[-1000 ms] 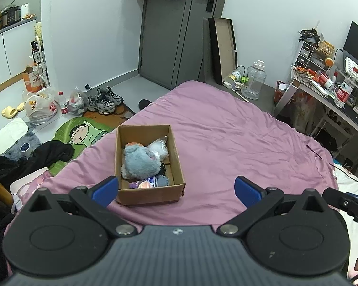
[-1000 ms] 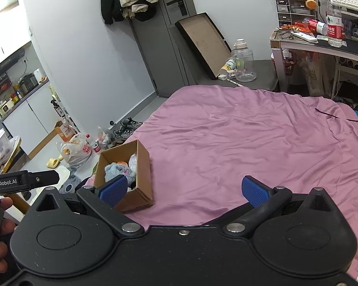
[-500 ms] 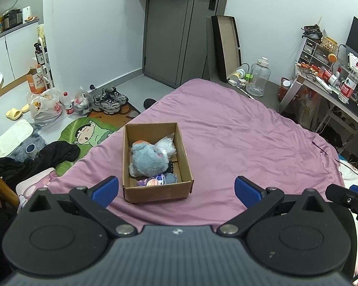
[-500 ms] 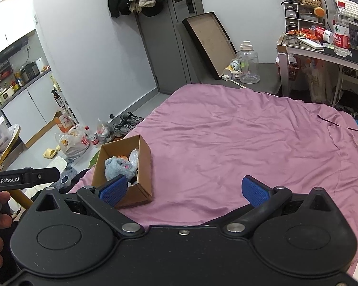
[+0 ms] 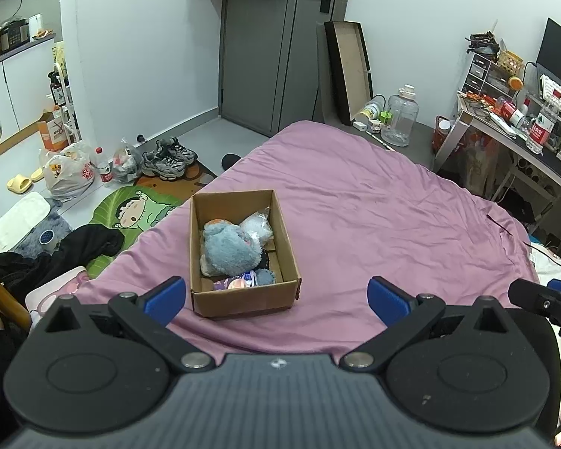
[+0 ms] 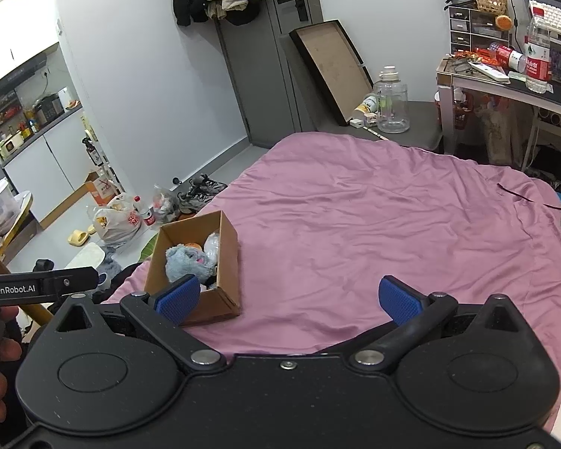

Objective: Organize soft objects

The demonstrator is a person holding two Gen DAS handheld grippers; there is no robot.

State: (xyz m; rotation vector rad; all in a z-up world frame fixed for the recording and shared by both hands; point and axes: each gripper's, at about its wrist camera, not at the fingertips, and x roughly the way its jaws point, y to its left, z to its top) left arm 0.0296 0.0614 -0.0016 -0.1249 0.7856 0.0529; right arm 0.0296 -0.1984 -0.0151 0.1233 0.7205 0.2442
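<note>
An open cardboard box stands on the purple bed cover near its left edge; it also shows in the right wrist view. Inside lie a grey-blue plush toy, a clear plastic bag and several small soft items. The plush also shows in the right wrist view. My left gripper is open and empty, held back from the box's near end. My right gripper is open and empty, to the right of the box.
The purple bed cover spreads wide to the right of the box. Left of the bed the floor holds shoes, plastic bags, a green mat and black clothes. A cluttered desk stands at the right.
Both grippers have drawn back and risen a little from the box, so the box looks slightly farther and more centred in the left view. Both stayed open and empty.
</note>
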